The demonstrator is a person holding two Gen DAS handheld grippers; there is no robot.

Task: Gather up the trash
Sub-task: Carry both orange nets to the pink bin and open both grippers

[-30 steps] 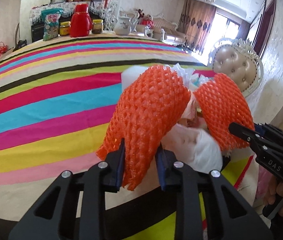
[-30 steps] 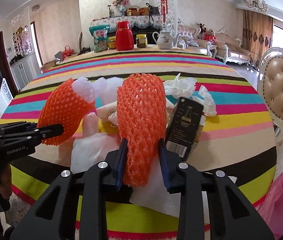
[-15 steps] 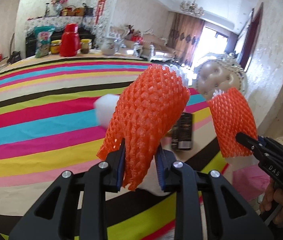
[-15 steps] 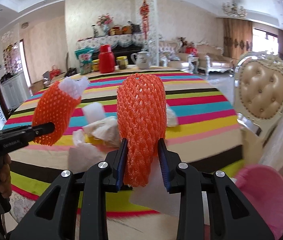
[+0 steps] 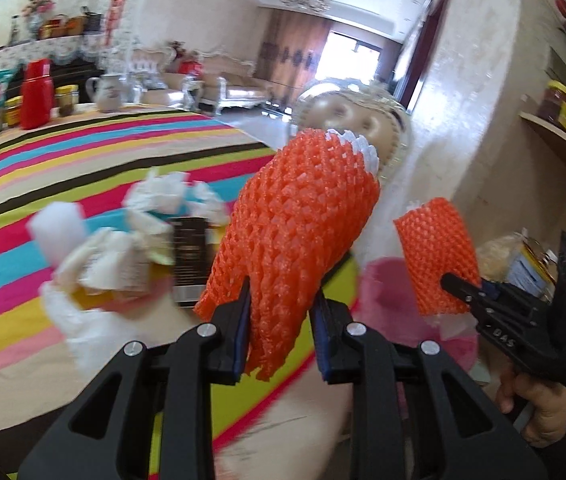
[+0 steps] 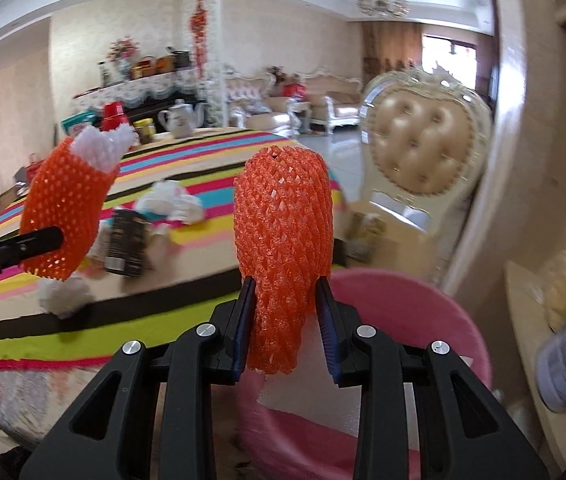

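Your left hand-held gripper (image 5: 279,322) and right hand-held gripper (image 6: 285,324), each clamped on an orange foam net (image 5: 303,216) (image 6: 283,232), above the pink bin (image 6: 423,320).

The pink bin (image 6: 423,320) lies open below, hemmed between table edge (image 6: 123,312) and chair (image 6: 423,148).

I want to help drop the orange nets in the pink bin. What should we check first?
1. Left tool pinches its orange net: ok.
2. Right tool pinches its own net: ok.
3. Pink bin sits under the right net: ok.
4. Left net over the bin: cannot tell; the pink shows only behind it.
5. Room left in the bin: cannot tell; a white sheet lies inside.
6. Trash pile remaining on the table: not ok, more to collect.
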